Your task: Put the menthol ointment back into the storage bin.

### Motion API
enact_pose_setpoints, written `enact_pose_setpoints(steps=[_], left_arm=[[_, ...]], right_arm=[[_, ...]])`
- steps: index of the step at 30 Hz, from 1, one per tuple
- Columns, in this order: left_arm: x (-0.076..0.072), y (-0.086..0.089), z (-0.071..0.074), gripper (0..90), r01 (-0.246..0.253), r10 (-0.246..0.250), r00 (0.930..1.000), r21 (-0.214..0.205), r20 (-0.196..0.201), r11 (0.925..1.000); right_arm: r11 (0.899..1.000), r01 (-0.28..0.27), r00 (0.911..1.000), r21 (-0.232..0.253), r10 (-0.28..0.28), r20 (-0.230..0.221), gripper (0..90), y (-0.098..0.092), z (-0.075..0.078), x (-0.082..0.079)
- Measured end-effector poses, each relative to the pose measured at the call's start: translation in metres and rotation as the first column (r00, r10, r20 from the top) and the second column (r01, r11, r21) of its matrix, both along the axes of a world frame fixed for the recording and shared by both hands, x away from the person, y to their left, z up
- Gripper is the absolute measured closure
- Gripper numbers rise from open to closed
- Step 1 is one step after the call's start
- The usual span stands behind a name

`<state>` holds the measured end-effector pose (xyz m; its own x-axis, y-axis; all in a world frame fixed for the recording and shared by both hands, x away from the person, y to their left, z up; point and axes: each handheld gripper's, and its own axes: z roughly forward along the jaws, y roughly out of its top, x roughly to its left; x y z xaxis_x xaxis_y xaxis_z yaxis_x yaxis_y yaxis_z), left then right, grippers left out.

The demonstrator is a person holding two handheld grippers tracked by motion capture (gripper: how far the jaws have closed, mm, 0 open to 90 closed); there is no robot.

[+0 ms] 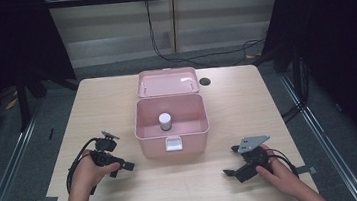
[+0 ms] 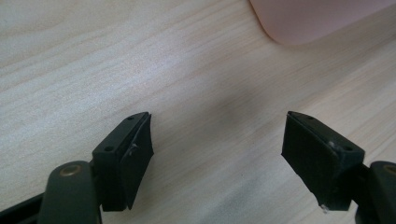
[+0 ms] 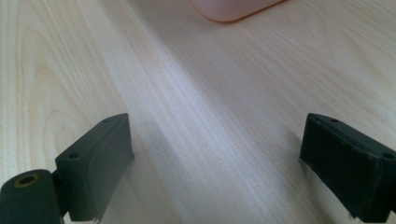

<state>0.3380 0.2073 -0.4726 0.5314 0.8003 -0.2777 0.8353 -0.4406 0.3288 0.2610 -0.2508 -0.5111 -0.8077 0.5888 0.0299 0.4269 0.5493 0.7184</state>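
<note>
Both grippers, left gripper [image 1: 129,166] and right gripper [image 1: 231,161], spread empty beside pink box [image 1: 173,145]; bottle [image 1: 164,121] inside, probably lid [image 1: 167,82] closing next.

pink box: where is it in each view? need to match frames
High view: pink box at table centre, lid open, a white-capped bottle inside.
Left gripper view: one rounded pink corner at the top right edge.
Right gripper view: a pink corner at top centre.
Shared landmark: the light wooden table.
</note>
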Motion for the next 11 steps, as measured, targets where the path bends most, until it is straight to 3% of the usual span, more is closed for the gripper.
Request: enact_pose_setpoints(steps=[7,11], left_arm=[[-0.0048,-0.0054,-0.0019,22.2,0.043,-0.046,0.9966,0.051,0.069,0.9978],[-0.0074,-0.0076,-0.0031,18.7,0.063,-0.069,0.9938,0.067,0.087,0.9958]], right_arm=[[1.0,-0.001,1.0,0.0,0.001,0.001,8.5,0.0,0.0,0.0001],[1.0,0.0,1.0,0.0,0.0,0.0,8.5,0.0,0.0,-0.0001]])
